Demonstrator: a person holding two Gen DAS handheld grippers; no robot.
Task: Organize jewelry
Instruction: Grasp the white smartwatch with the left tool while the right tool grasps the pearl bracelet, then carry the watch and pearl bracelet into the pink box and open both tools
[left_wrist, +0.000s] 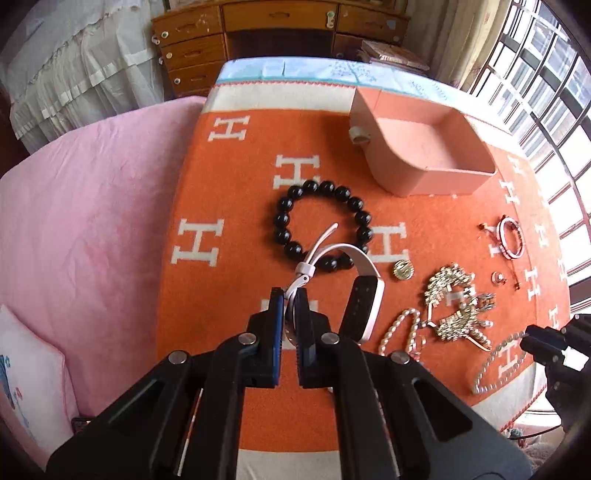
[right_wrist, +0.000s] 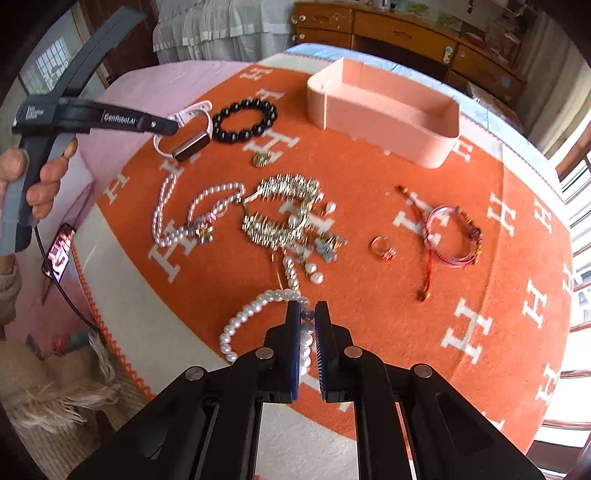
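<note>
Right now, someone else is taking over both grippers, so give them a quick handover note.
Left gripper: shut on the white smartwatch strap.
Right gripper: shut on the pearl bracelet.
Pink box: nothing visible inside, so nothing is sorted yet.
On the orange blanket, left to sort: black bead bracelet, pearl necklace, gold piece, ring, red cord bracelet.

Bead bracelet (left_wrist: 322, 225) lies on blanket (left_wrist: 229, 177), box (left_wrist: 424, 155) behind.

Both wrist views look down close along their fingers toward the far dresser (left_wrist: 280, 22) — sharing the orange blanket (left_wrist: 240, 177) and pink box (right_wrist: 384, 114).
</note>
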